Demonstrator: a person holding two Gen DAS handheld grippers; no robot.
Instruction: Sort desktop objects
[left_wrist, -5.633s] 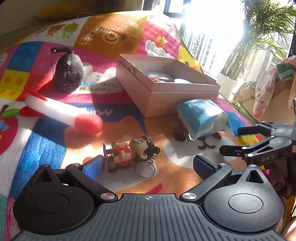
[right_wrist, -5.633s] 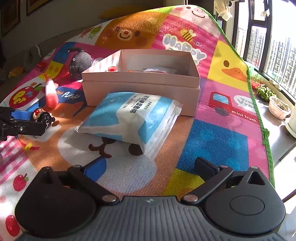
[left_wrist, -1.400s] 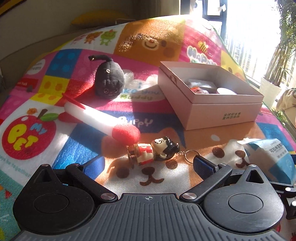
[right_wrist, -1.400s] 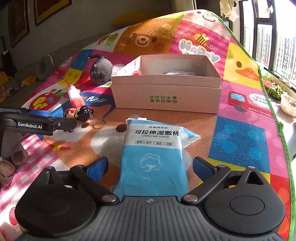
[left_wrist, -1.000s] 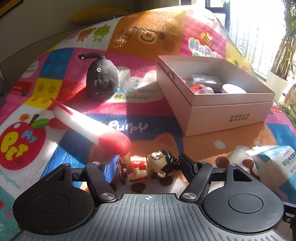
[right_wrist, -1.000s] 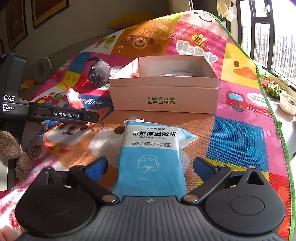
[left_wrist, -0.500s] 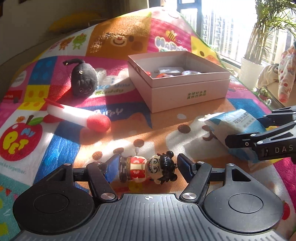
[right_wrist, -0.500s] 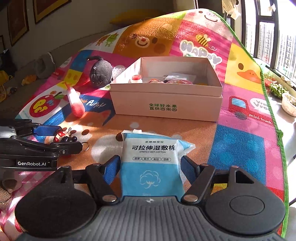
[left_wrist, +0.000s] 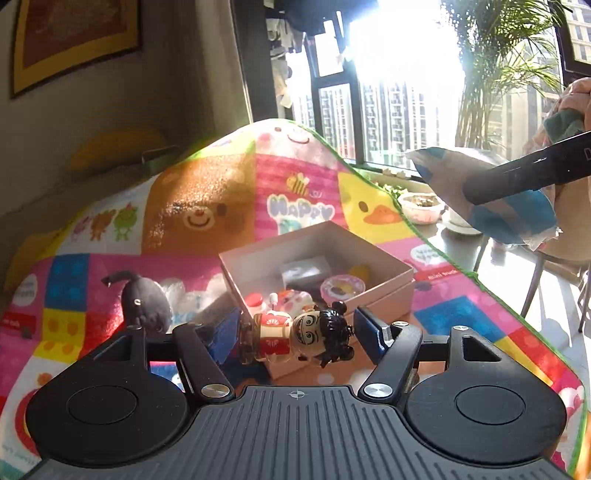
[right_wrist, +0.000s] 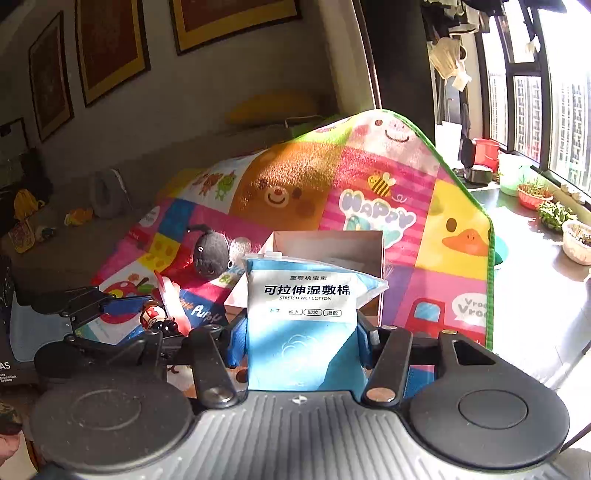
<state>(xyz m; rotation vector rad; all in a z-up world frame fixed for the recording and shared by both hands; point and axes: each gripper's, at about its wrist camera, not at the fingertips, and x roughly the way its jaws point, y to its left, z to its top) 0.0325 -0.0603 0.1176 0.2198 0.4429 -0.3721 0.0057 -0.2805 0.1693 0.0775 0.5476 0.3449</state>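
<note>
Both loads have left the play mat (left_wrist: 207, 184) since a second ago, so the pickup is done and what remains is the carry to the open box (left_wrist: 384, 291). The right gripper (right_wrist: 301, 336), its jaws closing, squeezes the blue wet-cotton pack (right_wrist: 301, 317), now held upright in the air. The left gripper (left_wrist: 295, 334), about half open, clamps the little doll keychain (left_wrist: 299, 338), lifted just in front of the box.
</note>
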